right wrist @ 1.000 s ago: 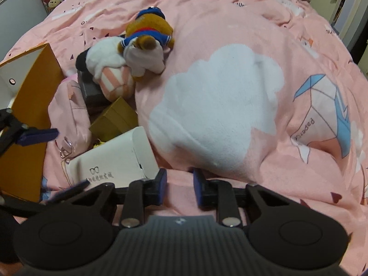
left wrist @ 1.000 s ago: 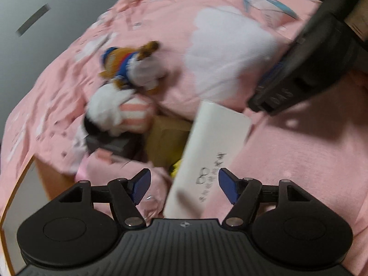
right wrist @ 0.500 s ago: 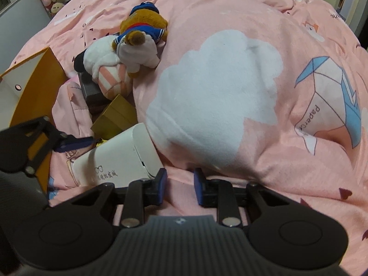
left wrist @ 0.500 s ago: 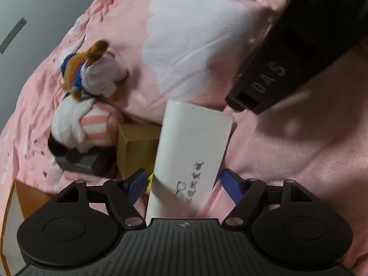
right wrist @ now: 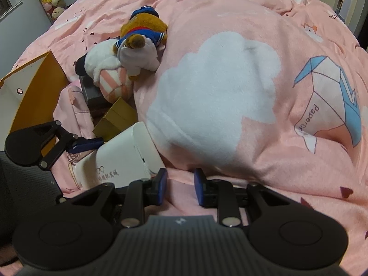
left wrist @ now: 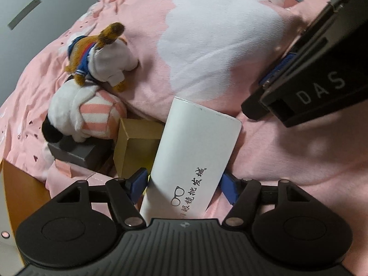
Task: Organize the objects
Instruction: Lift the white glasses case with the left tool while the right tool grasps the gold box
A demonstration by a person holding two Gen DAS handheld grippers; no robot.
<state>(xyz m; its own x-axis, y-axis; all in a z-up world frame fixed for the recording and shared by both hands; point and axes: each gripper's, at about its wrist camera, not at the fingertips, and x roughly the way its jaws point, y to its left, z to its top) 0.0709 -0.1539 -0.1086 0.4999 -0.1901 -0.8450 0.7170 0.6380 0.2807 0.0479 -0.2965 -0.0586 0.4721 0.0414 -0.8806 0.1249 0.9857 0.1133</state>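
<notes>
A white glasses case [left wrist: 195,151] with black print lies on the pink bedspread [left wrist: 207,34]. My left gripper [left wrist: 184,184] is open, with its blue fingers on either side of the case's near end; I cannot tell if they touch it. The case also shows in the right wrist view [right wrist: 119,158], with one left finger [right wrist: 86,143] beside it. My right gripper [right wrist: 180,187] hovers empty over the bedspread, its jaws a narrow gap apart. A brown plush in a blue shirt [left wrist: 101,55] lies on a white striped plush [left wrist: 85,115].
A tan cardboard box [left wrist: 135,147] and a grey box [left wrist: 76,151] sit left of the case. An orange and white box [right wrist: 30,92] stands at the far left. The right gripper's black body [left wrist: 322,73] shows at the upper right of the left wrist view.
My left gripper has moved forward over the white case, so the case now lies between its fingers. The right gripper has held nearly still.
</notes>
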